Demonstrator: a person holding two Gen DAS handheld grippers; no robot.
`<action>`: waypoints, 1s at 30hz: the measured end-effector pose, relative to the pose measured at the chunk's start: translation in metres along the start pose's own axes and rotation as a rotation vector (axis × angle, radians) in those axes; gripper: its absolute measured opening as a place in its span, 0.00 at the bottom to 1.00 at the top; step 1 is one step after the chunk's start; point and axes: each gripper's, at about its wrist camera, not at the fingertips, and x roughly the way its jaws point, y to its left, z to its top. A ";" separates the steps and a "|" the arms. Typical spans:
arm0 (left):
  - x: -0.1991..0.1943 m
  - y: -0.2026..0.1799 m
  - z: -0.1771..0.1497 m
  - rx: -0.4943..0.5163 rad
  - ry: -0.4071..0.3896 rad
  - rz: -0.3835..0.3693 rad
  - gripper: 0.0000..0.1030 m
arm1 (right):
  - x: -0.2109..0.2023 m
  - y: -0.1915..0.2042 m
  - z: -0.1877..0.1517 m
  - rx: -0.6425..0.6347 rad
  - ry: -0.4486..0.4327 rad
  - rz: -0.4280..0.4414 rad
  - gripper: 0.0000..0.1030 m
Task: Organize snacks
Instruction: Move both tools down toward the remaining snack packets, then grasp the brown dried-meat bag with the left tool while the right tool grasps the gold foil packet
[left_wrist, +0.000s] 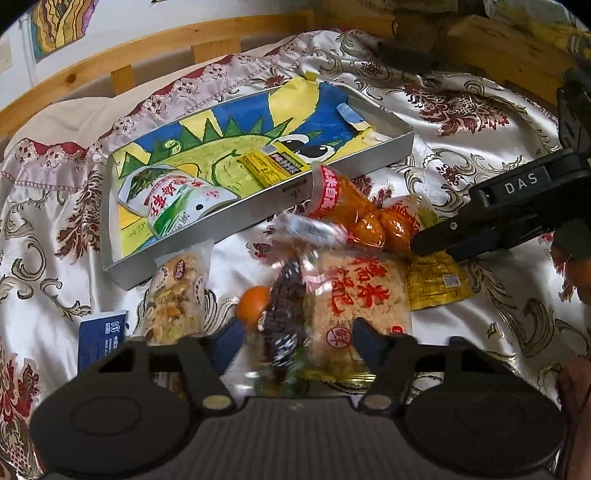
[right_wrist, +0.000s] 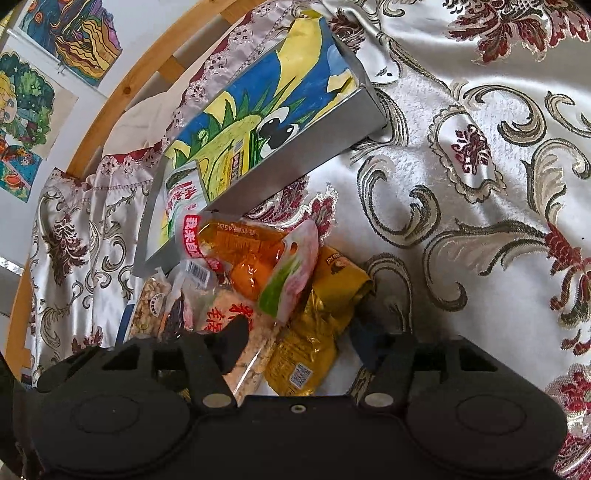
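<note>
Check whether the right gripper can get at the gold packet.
Probably yes: the gold packet lies right between the right gripper's spread fingers, top uncovered; only the green-pink packet overlaps its far end.

A bed with a wooden frame (left_wrist: 92, 70) carries everything, spread with a glossy cream satin cover (left_wrist: 461, 122) patterned in maroon flowers and grey-gold scrolls. On the cover, far left, lies a shallow grey rectangular box (left_wrist: 258, 214) lined with a blue-and-yellow drawing. Just near of it sits a heap of snack packets (left_wrist: 351, 291), with a small dark blue card box (left_wrist: 101, 338) to the left.
</note>
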 end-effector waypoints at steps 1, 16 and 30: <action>0.000 0.001 0.000 -0.007 0.003 -0.004 0.54 | -0.001 -0.001 0.000 0.009 -0.003 0.002 0.55; 0.012 -0.010 0.008 -0.017 0.031 -0.008 0.48 | 0.006 -0.015 0.002 0.152 0.039 0.068 0.65; 0.008 -0.003 0.008 -0.155 0.069 -0.021 0.38 | 0.001 -0.014 -0.003 0.154 0.042 0.061 0.29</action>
